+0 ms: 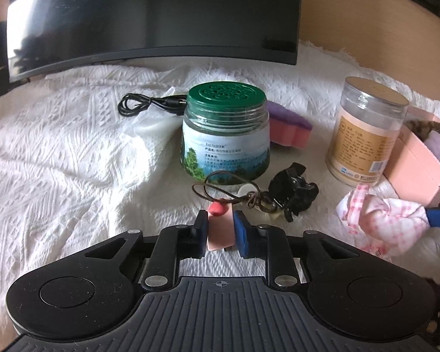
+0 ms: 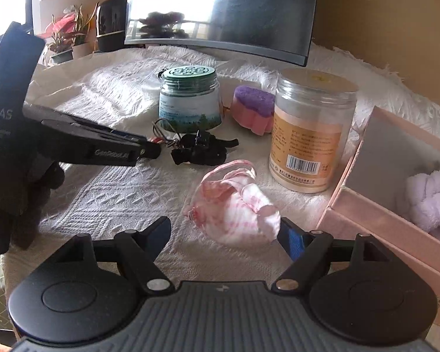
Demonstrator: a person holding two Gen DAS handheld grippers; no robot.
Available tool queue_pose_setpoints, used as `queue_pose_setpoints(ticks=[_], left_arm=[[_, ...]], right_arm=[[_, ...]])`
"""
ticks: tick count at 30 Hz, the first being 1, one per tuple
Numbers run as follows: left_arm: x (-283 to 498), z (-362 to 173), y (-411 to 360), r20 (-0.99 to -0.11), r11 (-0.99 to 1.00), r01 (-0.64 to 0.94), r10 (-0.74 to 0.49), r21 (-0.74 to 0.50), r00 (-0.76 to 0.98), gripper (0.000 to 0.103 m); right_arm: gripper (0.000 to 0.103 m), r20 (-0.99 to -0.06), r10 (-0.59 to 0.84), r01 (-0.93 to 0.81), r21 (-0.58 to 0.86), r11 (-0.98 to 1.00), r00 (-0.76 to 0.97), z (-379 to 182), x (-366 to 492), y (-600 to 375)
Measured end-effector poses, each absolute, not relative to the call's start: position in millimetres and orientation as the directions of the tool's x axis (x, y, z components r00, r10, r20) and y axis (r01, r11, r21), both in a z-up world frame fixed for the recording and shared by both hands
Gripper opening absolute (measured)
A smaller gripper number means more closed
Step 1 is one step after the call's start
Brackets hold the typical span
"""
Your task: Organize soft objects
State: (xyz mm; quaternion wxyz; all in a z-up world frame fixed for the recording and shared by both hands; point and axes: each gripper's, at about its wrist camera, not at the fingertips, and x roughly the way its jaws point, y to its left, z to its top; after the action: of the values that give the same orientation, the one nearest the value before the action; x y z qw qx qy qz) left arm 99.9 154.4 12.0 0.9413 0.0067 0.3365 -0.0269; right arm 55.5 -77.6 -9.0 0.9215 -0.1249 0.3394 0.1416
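Note:
My left gripper [image 1: 221, 220] is shut on a small pink charm [image 1: 220, 234] with a red top; its brown cord [image 1: 220, 187] loops toward the jar. In the right wrist view that gripper [image 2: 152, 150] reaches in from the left beside a black hair claw [image 2: 201, 148]. My right gripper [image 2: 226, 234] stands open around a crumpled pink-and-white checked cloth [image 2: 234, 205], which lies on the white bedspread [image 2: 117, 196] close to the right finger. A pink sponge with a purple top [image 2: 253, 108] sits behind. A lavender towel [image 2: 431, 196] lies in the pink box [image 2: 375, 217].
A green-lidded jar [image 1: 226, 135] stands just beyond the charm, with a coiled black cable [image 1: 149, 104] to its left. A tall clear canister [image 2: 311, 135] stands by the box. A dark monitor [image 1: 149, 17] lines the back, with potted plants [image 2: 67, 35] at far left.

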Motion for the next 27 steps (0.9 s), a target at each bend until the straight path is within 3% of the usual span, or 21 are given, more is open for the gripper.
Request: queue_pose_setpoints(ticks=[12,14,16,18,19,27], left_arm=[[47,15,152,-0.589,0.987,0.120,-0.161,-0.109,0.792,0.024],[41,16,152,-0.581,0.983,0.136,-0.181,-0.120,0.794,0.024],[37,17,152,-0.575,0.981,0.147,-0.193,-0.126,0.795,0.024],[36,19,151,-0.565,0.979,0.157,-0.203,-0.130,0.799,0.024],[36,21,151,-0.560,0.978,0.159,-0.208,-0.135,0.802,0.024],[50,61,149,-0.465,0.970,0.181,-0.238,-0.164,0.853,0.024]], right_arm=[[0.078,-0.647,0.171,-0.339,-0.144,0.930,0.743,-5,61,-79],[0.072,-0.650,0.159,-0.333,-0.154,0.930,0.743,-6,63,-78],[0.037,-0.671,0.142,-0.352,-0.188,0.917,0.728,-7,66,-73],[0.018,-0.693,0.143,-0.371,-0.190,0.909,0.706,-5,68,-69],[0.014,-0.694,0.149,-0.377,-0.188,0.907,0.705,-3,68,-68],[0.013,-0.637,0.254,-0.432,-0.138,0.891,0.728,68,60,-68]])
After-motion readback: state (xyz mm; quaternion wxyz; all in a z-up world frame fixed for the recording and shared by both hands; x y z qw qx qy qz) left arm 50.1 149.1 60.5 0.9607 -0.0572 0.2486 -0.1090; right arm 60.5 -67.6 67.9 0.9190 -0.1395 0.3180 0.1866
